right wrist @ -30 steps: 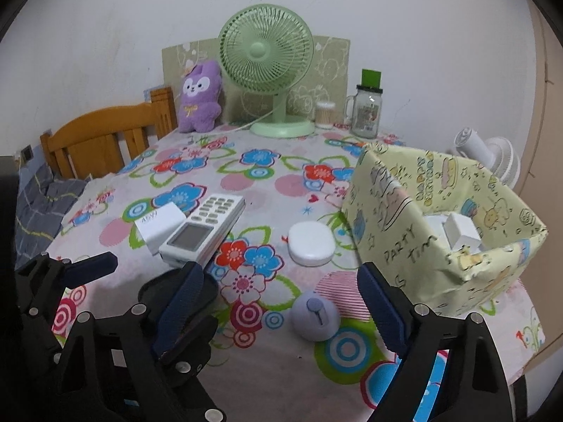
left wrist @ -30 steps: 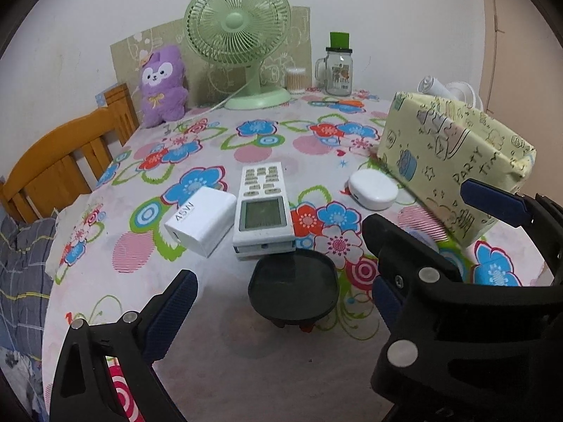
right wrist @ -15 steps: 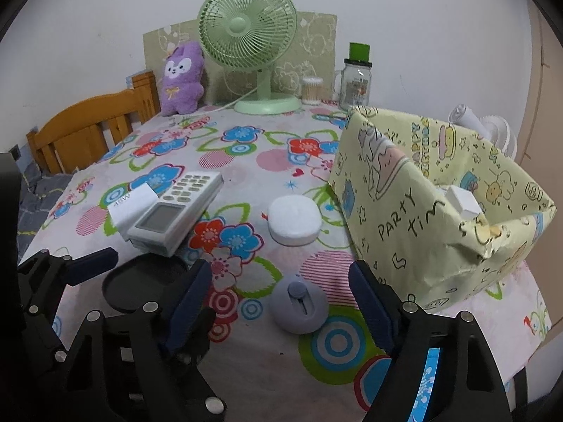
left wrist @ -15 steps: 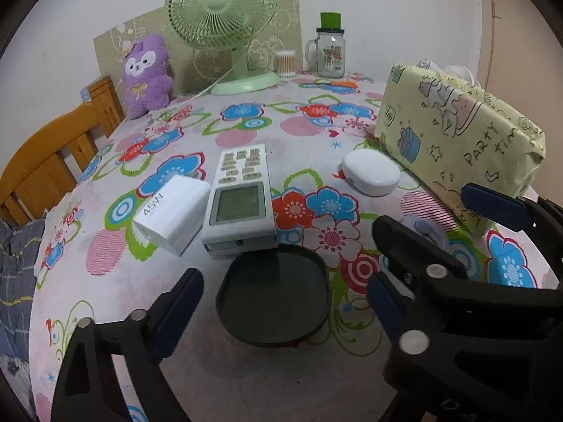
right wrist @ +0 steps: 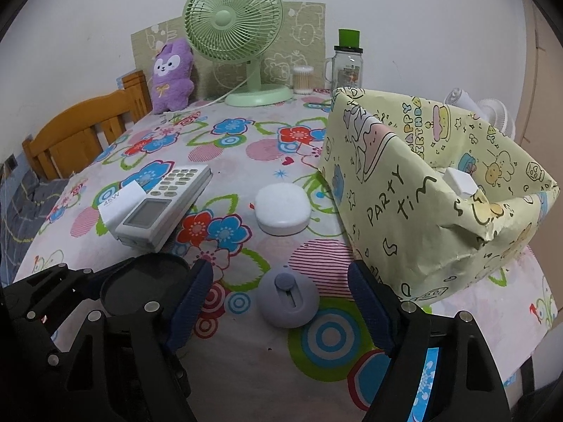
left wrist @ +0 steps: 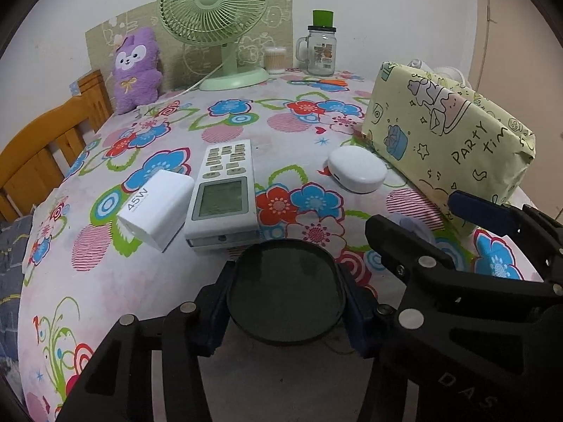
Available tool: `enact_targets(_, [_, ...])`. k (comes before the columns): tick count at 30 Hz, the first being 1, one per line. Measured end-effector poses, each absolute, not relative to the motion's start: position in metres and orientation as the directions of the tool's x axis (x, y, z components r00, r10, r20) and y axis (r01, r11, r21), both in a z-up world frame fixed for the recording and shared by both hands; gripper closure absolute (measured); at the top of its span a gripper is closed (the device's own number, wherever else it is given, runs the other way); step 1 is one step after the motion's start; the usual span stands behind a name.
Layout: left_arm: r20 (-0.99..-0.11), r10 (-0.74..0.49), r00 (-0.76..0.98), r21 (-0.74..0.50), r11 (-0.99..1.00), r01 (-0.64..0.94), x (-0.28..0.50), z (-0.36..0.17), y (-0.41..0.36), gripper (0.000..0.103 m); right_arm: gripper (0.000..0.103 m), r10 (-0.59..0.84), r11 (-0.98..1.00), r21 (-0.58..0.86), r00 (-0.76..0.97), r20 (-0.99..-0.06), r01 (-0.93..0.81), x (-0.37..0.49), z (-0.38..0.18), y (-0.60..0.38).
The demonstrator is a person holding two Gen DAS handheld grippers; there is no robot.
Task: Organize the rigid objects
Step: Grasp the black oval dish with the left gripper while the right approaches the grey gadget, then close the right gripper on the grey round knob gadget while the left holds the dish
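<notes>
My left gripper (left wrist: pixel 285 302) is shut on a dark round disc (left wrist: pixel 285 292), one pad on each side, low over the floral tablecloth; the disc also shows in the right wrist view (right wrist: pixel 144 285). Behind it lie a white remote (left wrist: pixel 225 193) and a white 45W charger (left wrist: pixel 156 204). A white oval case (left wrist: pixel 357 172) lies by the yellow paper-wrapped box (left wrist: pixel 447 144). My right gripper (right wrist: pixel 279 302) is open around a grey round gadget (right wrist: pixel 288 297) without touching it. The box (right wrist: pixel 404 211) holds a white cube (right wrist: pixel 461 181).
A green fan (left wrist: pixel 214 21), purple plush (left wrist: pixel 135 70), glass jar (left wrist: pixel 322 49) and cotton-swab cup (left wrist: pixel 274 59) stand along the far edge. A wooden chair (left wrist: pixel 42 140) is at the left. A white fan (right wrist: pixel 478 112) stands behind the box.
My left gripper moved forward and closed on the dark disc; it was open before. My right gripper moved closer to the grey gadget and stayed open.
</notes>
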State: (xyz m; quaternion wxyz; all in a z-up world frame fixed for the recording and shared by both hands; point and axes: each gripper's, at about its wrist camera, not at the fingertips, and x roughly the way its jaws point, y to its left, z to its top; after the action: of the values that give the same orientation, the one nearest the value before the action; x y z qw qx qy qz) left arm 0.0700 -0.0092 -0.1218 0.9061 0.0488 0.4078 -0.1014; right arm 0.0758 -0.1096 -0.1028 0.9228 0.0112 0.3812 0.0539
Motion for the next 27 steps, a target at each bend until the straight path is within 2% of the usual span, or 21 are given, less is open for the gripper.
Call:
enact_targets(6, [-0.749, -0.116, 0.652, 0.019, 0.981, 0.196, 0.064, -0.122, -0.003, 0.047, 0.022, 0.109, 0.994, 0.070, 0.682, -0.723, -0.084, 0.077, -0.109, -0.111])
enact_targets(12, [-0.753, -0.110, 0.649, 0.011, 0.984, 0.180, 0.060, -0.122, 0.003, 0.047, 0.028, 0.106, 0.994, 0.088, 0.653, -0.750, -0.061, 0.083, -0.118, -0.113])
enact_targets(18, [-0.752, -0.104, 0.651, 0.025, 0.982, 0.185, 0.062, -0.121, 0.000, 0.047, 0.043, 0.082, 0.997, 0.066, 0.644, -0.760, -0.049, 0.088, -0.121, -0.112])
enact_targets(20, [-0.750, -0.097, 0.655, 0.036, 0.982, 0.187, 0.063, -0.121, -0.002, 0.047, 0.056, 0.073, 0.997, 0.055, 0.644, -0.761, -0.048, 0.088, -0.121, -0.111])
enact_targets(21, [-0.749, -0.094, 0.656, 0.042, 0.981, 0.188, 0.063, -0.121, -0.003, 0.047, 0.058, 0.060, 0.998, 0.043, 0.643, -0.763, -0.043, 0.088, -0.120, -0.111])
enact_targets(27, [-0.753, -0.095, 0.651, 0.033, 0.983, 0.182, 0.063, -0.120, 0.000, 0.047, 0.060, 0.065, 0.998, 0.043, 0.636, -0.769, -0.050, 0.089, -0.119, -0.111])
